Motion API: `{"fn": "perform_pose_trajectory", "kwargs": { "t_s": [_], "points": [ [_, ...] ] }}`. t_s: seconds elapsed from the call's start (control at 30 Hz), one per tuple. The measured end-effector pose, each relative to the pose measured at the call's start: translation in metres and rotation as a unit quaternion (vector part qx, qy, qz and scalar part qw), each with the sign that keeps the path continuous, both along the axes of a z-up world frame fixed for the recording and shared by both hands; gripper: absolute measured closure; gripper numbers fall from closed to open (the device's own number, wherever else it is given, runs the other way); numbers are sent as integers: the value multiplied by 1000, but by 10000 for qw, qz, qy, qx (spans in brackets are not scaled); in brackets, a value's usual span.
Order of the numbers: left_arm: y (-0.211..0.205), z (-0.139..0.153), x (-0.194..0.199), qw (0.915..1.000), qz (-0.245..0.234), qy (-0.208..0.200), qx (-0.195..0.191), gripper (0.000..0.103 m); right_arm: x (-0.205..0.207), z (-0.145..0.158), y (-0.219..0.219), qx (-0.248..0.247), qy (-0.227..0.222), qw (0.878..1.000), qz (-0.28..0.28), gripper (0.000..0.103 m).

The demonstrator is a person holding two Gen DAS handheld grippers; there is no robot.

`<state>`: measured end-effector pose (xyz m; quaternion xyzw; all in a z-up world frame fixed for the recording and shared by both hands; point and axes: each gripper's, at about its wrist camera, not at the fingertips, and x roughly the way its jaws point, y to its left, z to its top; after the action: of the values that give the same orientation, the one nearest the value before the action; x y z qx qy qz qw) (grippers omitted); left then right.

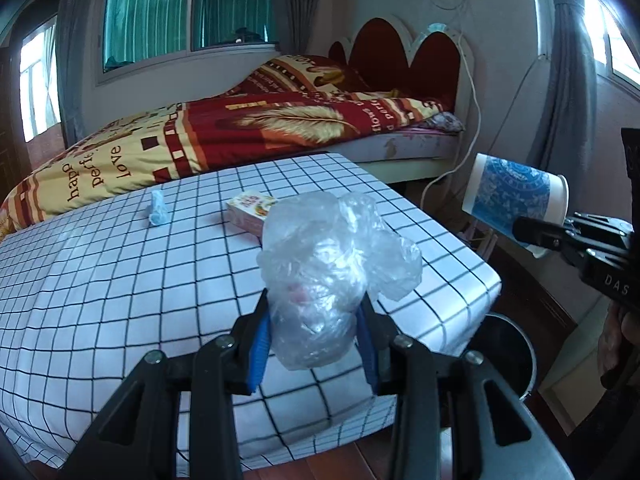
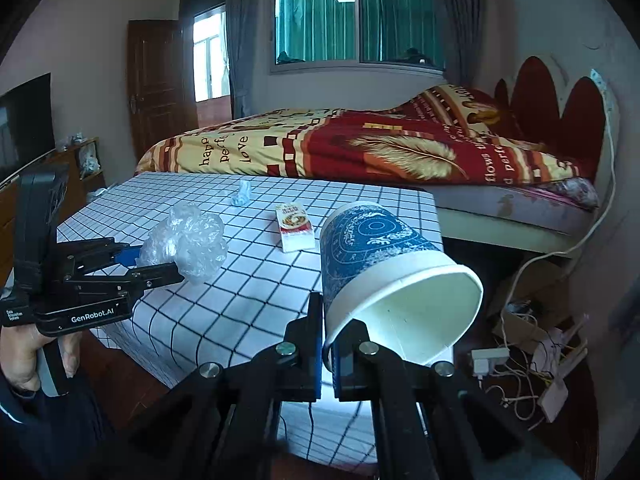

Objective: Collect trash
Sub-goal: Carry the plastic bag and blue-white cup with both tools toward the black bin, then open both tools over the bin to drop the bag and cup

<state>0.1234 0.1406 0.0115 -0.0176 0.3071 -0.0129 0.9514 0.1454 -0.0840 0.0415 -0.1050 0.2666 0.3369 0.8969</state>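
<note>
Left hand-held gripper (image 1: 316, 334) fills the lower centre of the left wrist view, its blue-padded fingers (image 1: 259, 346) clamped on a crumpled clear plastic bag (image 1: 336, 264) held above the bench (image 1: 120, 280); something pinkish shows faintly inside the bag, too blurred to name. At lower centre of the right wrist view, the right hand-held gripper (image 2: 327, 354) is pinched together on the rim of a blue-patterned paper cup (image 2: 384, 264), which is tipped on its side with its white mouth toward the lens, its far wall hidden. On the checked bench cloth lie a small blue crumpled scrap (image 1: 157, 209) and a flat printed packet (image 1: 252, 211), its lower end covered by the bag. A round bin (image 1: 516, 352), perhaps with a dark liner, peeks out at lower right of the left view, mostly cut off by the bench corner. Behind, a bed (image 2: 360, 144) spans the frame.
</note>
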Motion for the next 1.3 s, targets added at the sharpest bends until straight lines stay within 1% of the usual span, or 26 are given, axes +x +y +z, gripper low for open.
{"fn": "perform_pose_trajectory", "kwargs": {
  "t_s": [0.17, 0.37, 0.57, 0.8, 1.03, 1.3],
  "points": [
    [-21, -3, -9, 9999, -154, 14, -14, 64, -14, -4, -23, -50, -41, 9999, -141, 100],
    [-50, -7, -16, 9993, -366, 26, -50, 64, -24, -14, -56, -35, 23, 9991, -416, 100],
    [-80, -12, -15, 9979, -633, 89, -92, 64, -25, -28, -94, -141, 88, 9966, -811, 100],
    [-108, -16, -13, 9959, -893, 147, -85, 64, -27, -36, -132, -19, 140, 9928, -1192, 100],
    [-137, -24, -6, 9926, -1183, 254, -113, 64, -31, -51, -162, -73, 292, 9881, -1505, 100],
    [-177, -43, 1, 9858, -1604, 480, -133, 64, -35, -71, -192, -266, 519, 9816, -1819, 100]
  ]
}}
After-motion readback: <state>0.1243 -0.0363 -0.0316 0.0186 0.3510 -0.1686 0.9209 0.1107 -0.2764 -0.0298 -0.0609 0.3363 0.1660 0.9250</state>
